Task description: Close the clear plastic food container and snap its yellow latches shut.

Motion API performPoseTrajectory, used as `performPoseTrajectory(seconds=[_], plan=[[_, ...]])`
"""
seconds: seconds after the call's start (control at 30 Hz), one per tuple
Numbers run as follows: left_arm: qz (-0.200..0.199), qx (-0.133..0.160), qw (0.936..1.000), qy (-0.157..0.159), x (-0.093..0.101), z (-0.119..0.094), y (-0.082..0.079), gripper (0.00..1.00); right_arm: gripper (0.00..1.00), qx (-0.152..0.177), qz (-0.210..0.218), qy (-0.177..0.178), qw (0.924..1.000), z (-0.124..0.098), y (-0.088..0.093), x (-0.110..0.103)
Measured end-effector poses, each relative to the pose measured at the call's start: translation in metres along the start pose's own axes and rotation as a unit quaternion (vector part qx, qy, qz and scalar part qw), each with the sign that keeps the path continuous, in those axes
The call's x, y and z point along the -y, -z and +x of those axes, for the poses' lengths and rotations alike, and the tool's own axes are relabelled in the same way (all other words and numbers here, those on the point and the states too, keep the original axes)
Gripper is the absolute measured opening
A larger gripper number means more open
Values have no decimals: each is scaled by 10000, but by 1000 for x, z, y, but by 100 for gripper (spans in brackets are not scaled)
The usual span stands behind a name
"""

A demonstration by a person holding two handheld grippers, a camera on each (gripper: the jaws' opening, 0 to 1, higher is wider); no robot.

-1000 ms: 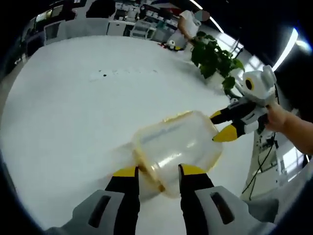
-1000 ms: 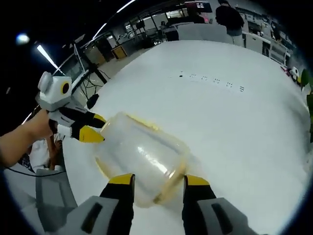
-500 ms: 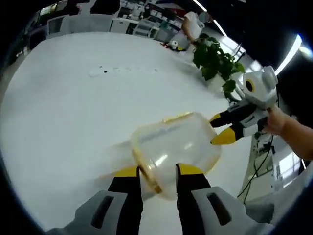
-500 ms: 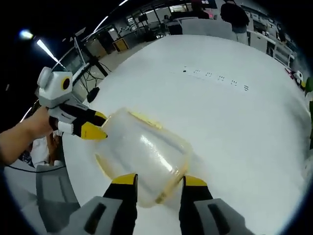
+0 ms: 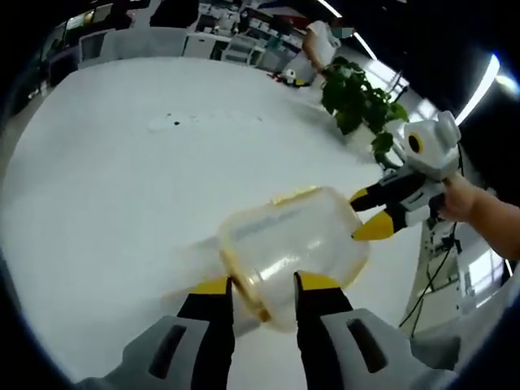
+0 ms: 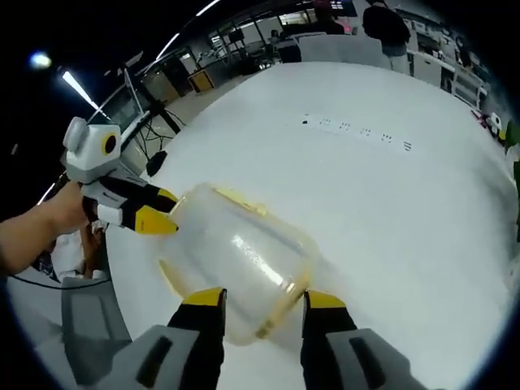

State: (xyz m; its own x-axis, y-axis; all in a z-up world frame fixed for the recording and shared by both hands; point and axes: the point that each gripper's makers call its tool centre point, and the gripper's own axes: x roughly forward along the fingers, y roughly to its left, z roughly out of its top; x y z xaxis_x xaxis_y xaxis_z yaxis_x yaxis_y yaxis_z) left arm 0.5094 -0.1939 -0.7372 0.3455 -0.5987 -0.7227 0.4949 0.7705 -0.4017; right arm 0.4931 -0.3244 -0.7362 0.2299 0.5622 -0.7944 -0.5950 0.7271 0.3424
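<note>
**Two grippers clamp a clear container above a white table**

White table [image 5: 122, 187] spreads wide beneath the work, with an office of desks and a potted plant [image 5: 353, 93] beyond it. Clear container [image 5: 292, 244], trimmed in yellow, is held between both tools, tilted on its side above the tabletop. Left gripper [image 5: 258, 286] has its jaws narrowed onto the container's near end, one yellow tip on each side of the rim. Right gripper [image 6: 258, 298] likewise pinches the opposite end. A hand [image 6: 61, 213] reaches in from the left of the right gripper view, level and outstretched, steering the left gripper's yellow tips against the container's side.
</note>
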Motion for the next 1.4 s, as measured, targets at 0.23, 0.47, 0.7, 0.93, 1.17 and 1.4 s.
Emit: performPoseTrajectory(seconds=[0.23, 0.47, 0.7, 0.93, 1.17, 1.4], plan=[[348, -233, 9991, -61, 0, -2, -4, 27, 38, -99, -712, 140, 9973, 0, -3, 1], [959, -397, 9945, -137, 0, -8, -9, 29, 38, -280, -1174, 225, 9924, -8, -3, 1], [1402, -501, 9888, -144, 0, -11, -9, 30, 36, -411, -1593, 309, 9859, -10, -4, 5], [1615, -639, 9847, -165, 0, -11, -8, 31, 35, -520, -1929, 290, 9794, -15, -4, 8], [2242, -812, 9711, -84, 4, -14, -13, 32, 32, -542, -2316, 171, 9712, -20, -11, 4], [2504, -758, 9652, 23, 11, -17, -22, 33, 34, -734, -2524, 99, 9648, -20, -8, 3]])
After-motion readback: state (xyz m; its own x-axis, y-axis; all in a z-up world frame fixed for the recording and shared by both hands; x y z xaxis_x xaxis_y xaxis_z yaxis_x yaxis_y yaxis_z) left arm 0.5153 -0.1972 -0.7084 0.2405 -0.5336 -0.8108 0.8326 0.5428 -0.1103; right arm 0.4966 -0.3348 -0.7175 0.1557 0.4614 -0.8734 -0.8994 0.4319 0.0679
